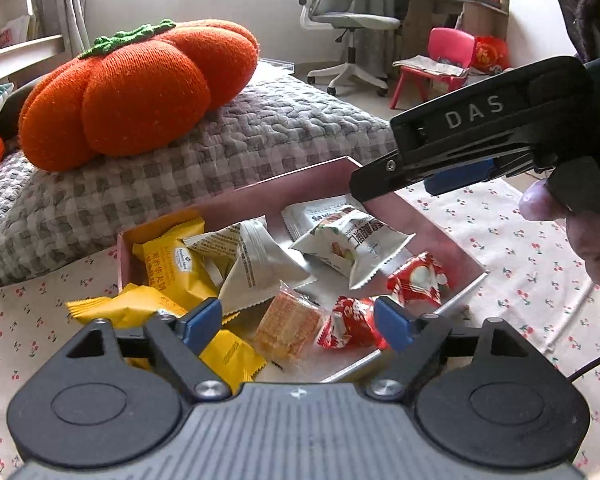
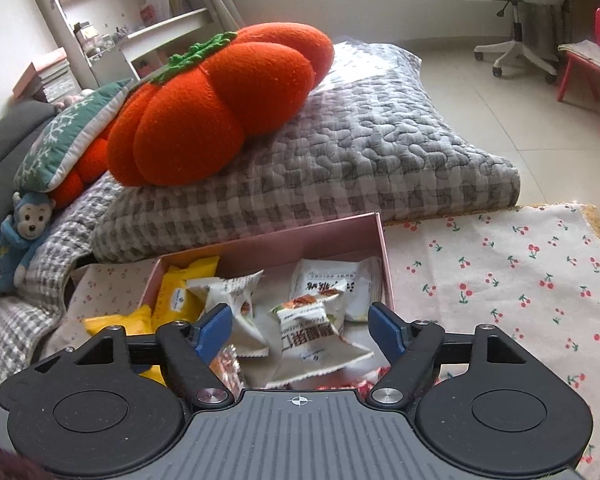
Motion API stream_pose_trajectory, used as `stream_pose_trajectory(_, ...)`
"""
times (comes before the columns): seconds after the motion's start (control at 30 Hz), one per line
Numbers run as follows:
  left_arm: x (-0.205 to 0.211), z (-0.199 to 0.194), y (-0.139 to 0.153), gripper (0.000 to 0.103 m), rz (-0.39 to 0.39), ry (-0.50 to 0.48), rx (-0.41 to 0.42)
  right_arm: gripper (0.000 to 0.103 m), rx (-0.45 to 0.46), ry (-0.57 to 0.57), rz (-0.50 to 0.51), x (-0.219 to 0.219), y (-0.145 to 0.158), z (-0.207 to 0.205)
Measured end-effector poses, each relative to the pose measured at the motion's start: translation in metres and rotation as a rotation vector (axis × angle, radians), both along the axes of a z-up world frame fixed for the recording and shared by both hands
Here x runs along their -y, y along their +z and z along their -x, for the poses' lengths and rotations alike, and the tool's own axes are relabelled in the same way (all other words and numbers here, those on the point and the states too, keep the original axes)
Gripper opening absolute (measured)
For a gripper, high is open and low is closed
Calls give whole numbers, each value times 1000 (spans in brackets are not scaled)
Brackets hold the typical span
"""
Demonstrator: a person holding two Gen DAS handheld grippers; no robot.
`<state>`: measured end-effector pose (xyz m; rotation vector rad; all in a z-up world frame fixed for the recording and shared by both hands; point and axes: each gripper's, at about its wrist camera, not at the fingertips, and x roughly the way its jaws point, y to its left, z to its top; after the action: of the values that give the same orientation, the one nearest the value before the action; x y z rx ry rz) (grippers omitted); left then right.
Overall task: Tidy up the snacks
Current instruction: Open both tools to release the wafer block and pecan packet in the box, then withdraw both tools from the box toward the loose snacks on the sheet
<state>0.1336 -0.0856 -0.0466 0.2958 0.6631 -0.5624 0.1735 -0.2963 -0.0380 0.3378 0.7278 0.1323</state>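
Observation:
A shallow pink box [image 1: 260,194] lies on the cherry-print cloth and holds mixed snack packets: yellow ones [image 1: 180,268] at the left, white ones [image 1: 356,248] in the middle and back, red ones [image 1: 418,280] at the right, and an orange cracker pack [image 1: 288,324] in front. My left gripper [image 1: 298,324] hovers open above the box's near side, with nothing between its blue pads. From the right, my right gripper [image 1: 380,184] reaches over the box's far right corner. In its own view the right gripper [image 2: 300,330] stands open above a white packet [image 2: 316,340], its pads apart from it.
A big orange pumpkin cushion [image 1: 140,88] rests on a grey checked quilt [image 1: 280,128] just behind the box. The cherry-print cloth [image 2: 500,280] spreads to the right. A person's hand [image 1: 580,240] holds the right gripper. A blue monkey plush [image 2: 24,236] sits at far left.

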Motion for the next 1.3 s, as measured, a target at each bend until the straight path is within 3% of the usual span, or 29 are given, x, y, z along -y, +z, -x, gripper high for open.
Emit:
stream_pose_trajectory(0.17, -11, 12, 5, 92, 9, 11, -10, 90, 5, 5, -9, 2, 6, 20)
stream_pose_trajectory(0.4, -29, 32, 9, 101, 2, 30, -12, 93, -11, -6, -17, 7, 6, 47)
stream_pose_trajectory(0.6, -43, 52, 8, 102, -29, 51, -2, 93, -26, 7, -2, 7, -1, 75)
stream_pose_trajectory(1.1, -74, 80, -8, 102, -12, 71, 3, 94, -8, 58, 43, -11, -24, 132)
stream_pose_trajectory(1.3, -83, 90, -19, 102, -45, -1, 63, 94, -13, 59, 67, -25, -44, 145)
